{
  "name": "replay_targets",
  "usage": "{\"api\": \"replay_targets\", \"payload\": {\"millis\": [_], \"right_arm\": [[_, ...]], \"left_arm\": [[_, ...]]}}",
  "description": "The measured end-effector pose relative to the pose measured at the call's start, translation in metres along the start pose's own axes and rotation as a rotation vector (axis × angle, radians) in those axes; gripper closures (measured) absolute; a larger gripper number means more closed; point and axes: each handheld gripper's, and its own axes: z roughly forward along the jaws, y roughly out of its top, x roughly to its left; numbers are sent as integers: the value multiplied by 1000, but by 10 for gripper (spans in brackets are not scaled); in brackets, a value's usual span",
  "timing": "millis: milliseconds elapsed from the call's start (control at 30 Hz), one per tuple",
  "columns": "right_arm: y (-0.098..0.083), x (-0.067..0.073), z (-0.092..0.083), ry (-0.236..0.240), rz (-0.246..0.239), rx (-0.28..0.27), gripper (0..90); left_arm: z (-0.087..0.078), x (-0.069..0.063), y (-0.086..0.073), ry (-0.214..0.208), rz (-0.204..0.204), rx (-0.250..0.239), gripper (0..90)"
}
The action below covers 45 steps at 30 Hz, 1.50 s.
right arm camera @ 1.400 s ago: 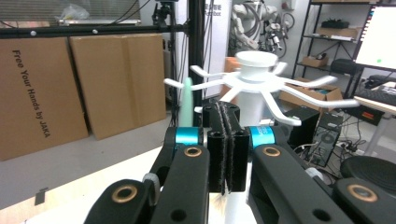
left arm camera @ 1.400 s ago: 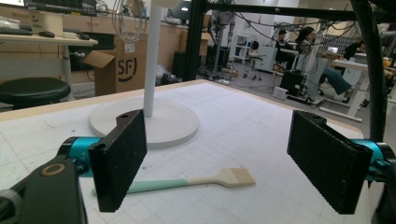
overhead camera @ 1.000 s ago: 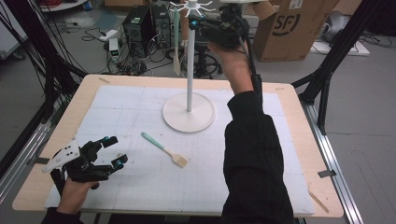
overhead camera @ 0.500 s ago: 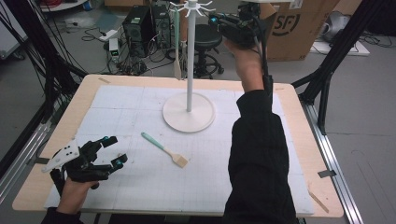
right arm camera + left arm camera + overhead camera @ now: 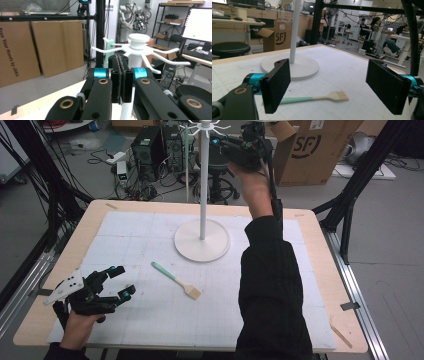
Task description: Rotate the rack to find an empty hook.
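Note:
A brush (image 5: 176, 280) with a mint handle and wooden head lies flat on the white mat; in the left gripper view the brush (image 5: 319, 98) lies just beyond the jaws. My left gripper (image 5: 123, 281) rests low at the table's front left, open and holding nothing (image 5: 329, 87). A white hook stand (image 5: 202, 195) rises from a round base at mid-table. My right gripper (image 5: 220, 144) is held high beside the stand's top, shut with nothing between its pads (image 5: 120, 75). The stand's hook crown (image 5: 138, 47) sits straight ahead of it. A second mint-handled utensil (image 5: 187, 170) hangs from a left hook.
The white gridded mat (image 5: 150, 235) covers most of the wooden table (image 5: 320, 250). Black frame posts (image 5: 350, 190) stand at the table's sides. A cardboard box (image 5: 305, 150), computers and cables are on the floor behind the far edge.
My right hand has shifted slightly up and to the right beside the stand's top, jaws still shut. The left gripper and the brush have not moved.

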Motion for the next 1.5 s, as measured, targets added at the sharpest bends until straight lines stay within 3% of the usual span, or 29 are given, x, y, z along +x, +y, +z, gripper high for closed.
{"api": "replay_targets", "payload": {"millis": [300, 500, 733, 900, 1067, 1267, 1500], "right_arm": [[-5, 2, 0, 15, 3, 0, 894], [-26, 2, -18, 27, 13, -1, 880], [-84, -4, -54, 28, 53, 33, 787], [-136, -1, -81, -12, 66, 80, 624], [-187, 4, -110, -59, 120, 88, 410], [-241, 19, -141, -127, 96, 152, 260], [-275, 35, -167, -140, 56, 176, 193]], "left_arm": [[0, 0, 0, -1, -1, 1, 203], [1, -1, -1, 0, 7, 4, 203], [3, -3, -3, -2, 14, 5, 203], [3, -2, -2, 3, 7, -5, 204], [3, -2, -2, 8, 22, -5, 201], [2, -1, -4, 11, 21, -13, 191], [1, -2, -1, 11, 12, -52, 173]]}}
